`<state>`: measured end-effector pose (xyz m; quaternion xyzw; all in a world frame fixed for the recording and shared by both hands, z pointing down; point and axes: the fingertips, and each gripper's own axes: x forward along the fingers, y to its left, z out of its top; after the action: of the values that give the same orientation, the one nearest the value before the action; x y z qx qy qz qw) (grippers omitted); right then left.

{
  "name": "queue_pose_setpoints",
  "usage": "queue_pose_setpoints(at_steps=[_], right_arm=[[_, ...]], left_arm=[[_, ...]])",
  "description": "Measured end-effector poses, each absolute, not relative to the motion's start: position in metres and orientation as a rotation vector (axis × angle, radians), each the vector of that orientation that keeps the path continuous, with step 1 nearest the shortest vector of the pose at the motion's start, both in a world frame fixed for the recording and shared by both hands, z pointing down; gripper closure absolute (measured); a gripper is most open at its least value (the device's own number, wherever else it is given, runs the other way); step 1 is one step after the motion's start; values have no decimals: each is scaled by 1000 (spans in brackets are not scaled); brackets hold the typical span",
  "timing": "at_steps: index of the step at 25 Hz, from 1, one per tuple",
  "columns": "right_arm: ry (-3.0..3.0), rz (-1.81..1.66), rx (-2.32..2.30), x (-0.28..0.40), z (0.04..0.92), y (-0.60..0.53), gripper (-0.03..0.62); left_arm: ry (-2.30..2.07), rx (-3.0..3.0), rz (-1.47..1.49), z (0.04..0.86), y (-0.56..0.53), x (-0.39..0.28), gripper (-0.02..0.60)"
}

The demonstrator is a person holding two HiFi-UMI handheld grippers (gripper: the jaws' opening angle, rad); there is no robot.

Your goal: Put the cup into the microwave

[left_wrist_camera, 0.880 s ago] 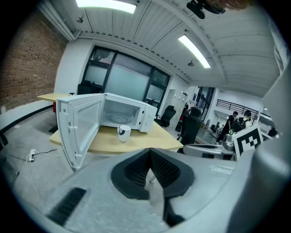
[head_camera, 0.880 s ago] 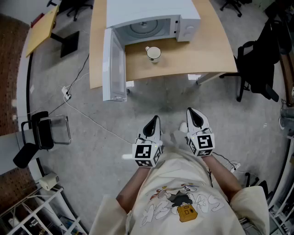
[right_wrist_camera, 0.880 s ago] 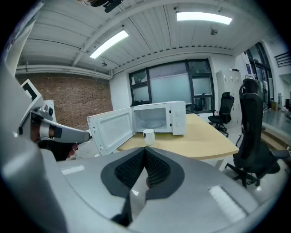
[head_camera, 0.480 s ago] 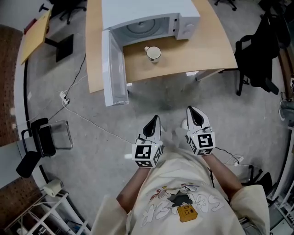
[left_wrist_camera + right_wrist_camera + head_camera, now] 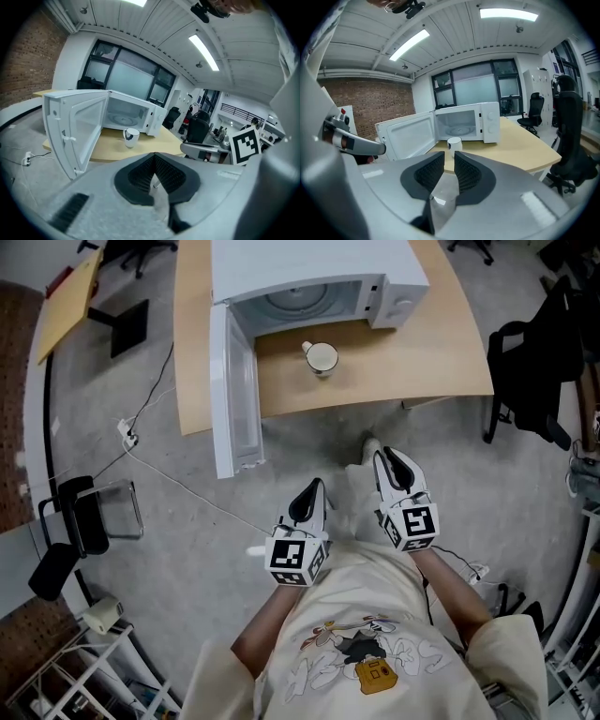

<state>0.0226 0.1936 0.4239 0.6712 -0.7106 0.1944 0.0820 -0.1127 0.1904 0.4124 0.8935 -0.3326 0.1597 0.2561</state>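
Here the cup (image 5: pixel 321 357) is seen upright on the counter (image 5: pixel 427 352), just before the open microwave (image 5: pixel 309 273); the left tool (image 5: pixel 315 487) is pressed together, the right tool (image 5: pixel 384 461) barely parted and empty, both short of the microwave. The cup could be toppled by jaws not widened first

cup (image 5: pixel 321 357) on table (image 5: pixel 427 348), before microwave (image 5: pixel 309 261)
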Motion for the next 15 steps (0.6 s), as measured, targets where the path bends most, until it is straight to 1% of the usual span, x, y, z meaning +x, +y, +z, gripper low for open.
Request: queue_pose_setpoints(at_steps=[8,11,14,15], right_arm=[[-2270,553,1823,78,429,107,516],[-2343,547,1742,87,431,80,511],[-2399,505,1639,88,439,58,486],[-2412,495,1612,86,443,51,468]], left_arm=[[-1016,2389,403,414,116,-49,577],[-1090,2375,398,413,96,-36,577],[-1146,2356,397,419,79,-26,577],[-1154,2357,387,420,74,-23,577]])
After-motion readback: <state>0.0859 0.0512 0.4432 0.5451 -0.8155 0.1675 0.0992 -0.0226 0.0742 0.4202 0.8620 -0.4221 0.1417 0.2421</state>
